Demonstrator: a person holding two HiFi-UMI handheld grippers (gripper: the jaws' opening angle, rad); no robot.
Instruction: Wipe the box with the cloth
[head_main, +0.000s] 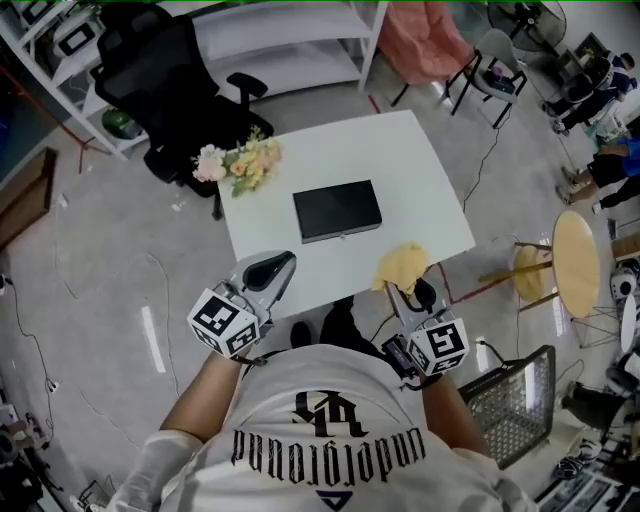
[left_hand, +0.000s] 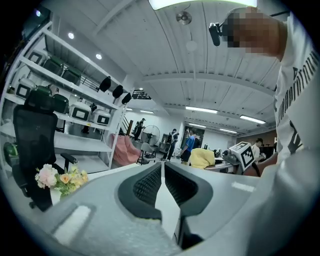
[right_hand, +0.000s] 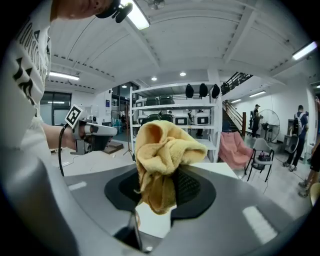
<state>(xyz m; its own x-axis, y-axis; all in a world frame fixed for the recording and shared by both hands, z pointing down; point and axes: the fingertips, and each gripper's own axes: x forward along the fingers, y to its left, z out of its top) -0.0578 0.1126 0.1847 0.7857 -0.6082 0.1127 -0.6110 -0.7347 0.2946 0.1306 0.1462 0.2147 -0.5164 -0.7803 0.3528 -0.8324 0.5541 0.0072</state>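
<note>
While I held both grippers at the white table's near edge, the flat, black, rectangular box lay at its centre; my right gripper clamped the crumpled yellow cloth at the box's five o'clock; my left gripper, at seven o'clock, was empty, jaws nearly together.

Box mid tbl; flowers left corner.

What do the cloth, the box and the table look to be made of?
Cloth: soft yellow fabric, likely terry or microfibre; it bunches in plump, fuzzy folds.
Box: black, matte and flat with crisp edges; card, plastic or wood, cannot tell which.
Table: smooth white top, probably laminate; its surface is even and plain.
</note>
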